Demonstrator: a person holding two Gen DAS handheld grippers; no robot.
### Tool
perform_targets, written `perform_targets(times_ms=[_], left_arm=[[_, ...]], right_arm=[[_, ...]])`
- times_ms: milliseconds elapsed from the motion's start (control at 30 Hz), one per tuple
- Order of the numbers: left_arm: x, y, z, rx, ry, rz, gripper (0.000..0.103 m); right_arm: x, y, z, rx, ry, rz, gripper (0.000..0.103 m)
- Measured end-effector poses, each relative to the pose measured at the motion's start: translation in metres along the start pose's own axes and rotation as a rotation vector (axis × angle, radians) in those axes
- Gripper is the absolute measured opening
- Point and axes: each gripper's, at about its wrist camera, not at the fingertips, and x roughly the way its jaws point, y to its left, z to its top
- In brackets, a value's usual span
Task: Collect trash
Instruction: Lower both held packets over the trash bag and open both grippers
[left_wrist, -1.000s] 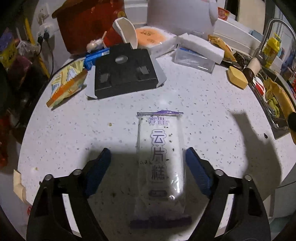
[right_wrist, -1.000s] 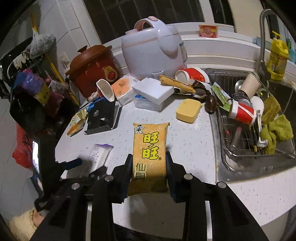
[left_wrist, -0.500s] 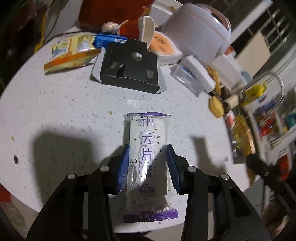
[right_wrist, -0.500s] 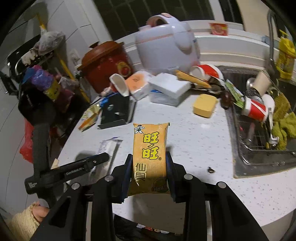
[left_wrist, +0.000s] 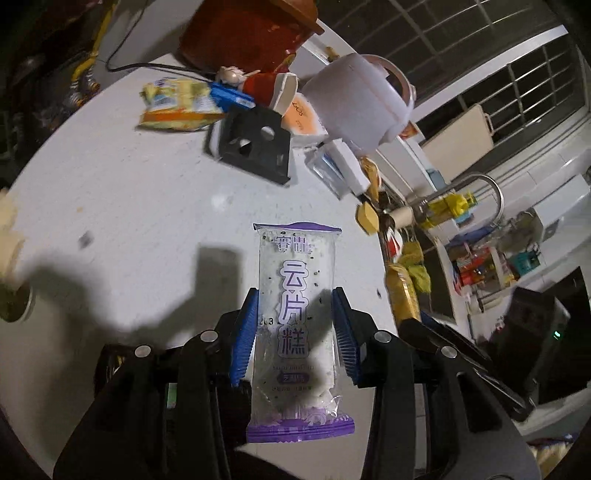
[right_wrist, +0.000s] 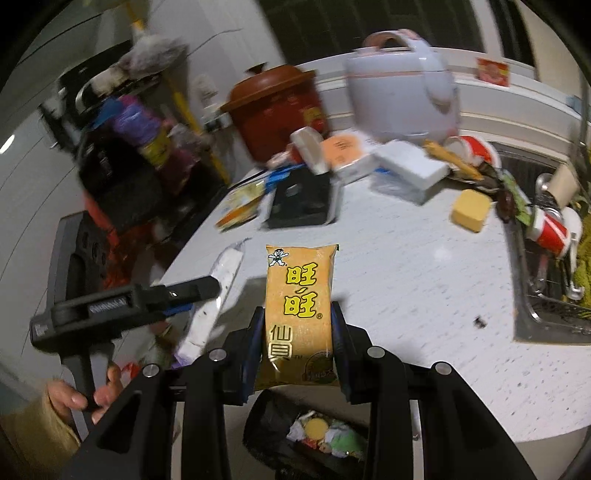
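I am pinching the purple-and-clear snack packet (left_wrist: 297, 332) in my left gripper (left_wrist: 295, 332), its blue pads pressing both long sides, and I am holding it above the white speckled counter (left_wrist: 129, 192). My right gripper (right_wrist: 298, 343) is clamping the orange rice-cracker packet (right_wrist: 300, 314) upright, off the counter edge. Below it, a black trash bin (right_wrist: 314, 435) is showing crumpled wrappers inside. The black box (left_wrist: 255, 144) is lying near the rice cooker (left_wrist: 362, 103).

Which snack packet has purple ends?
The clear white packet in the left gripper. The right gripper holds a yellow packet; another yellow one lies on the counter.
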Motion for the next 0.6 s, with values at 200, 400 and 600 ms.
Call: perform_targets(times_ms=[200, 400, 600], left_arm=[[-0.039, 0.031, -0.064, -0.008, 0.098, 0.101, 0.039], [0.005, 0.093, -0.122, -0.079, 0.245, 0.193, 0.039], [0.111, 0.171, -0.174, -0.100, 0.399, 0.287, 0.039]], right_arm=[[-0.002, 0.036, -0.050, -0.179, 0.170, 0.068, 0.034], [0.051, 0.039, -0.115, -0.164, 0.370, 0.075, 0.034], [0.154, 0.012, -0.199, -0.087, 0.524, 0.022, 0.034]])
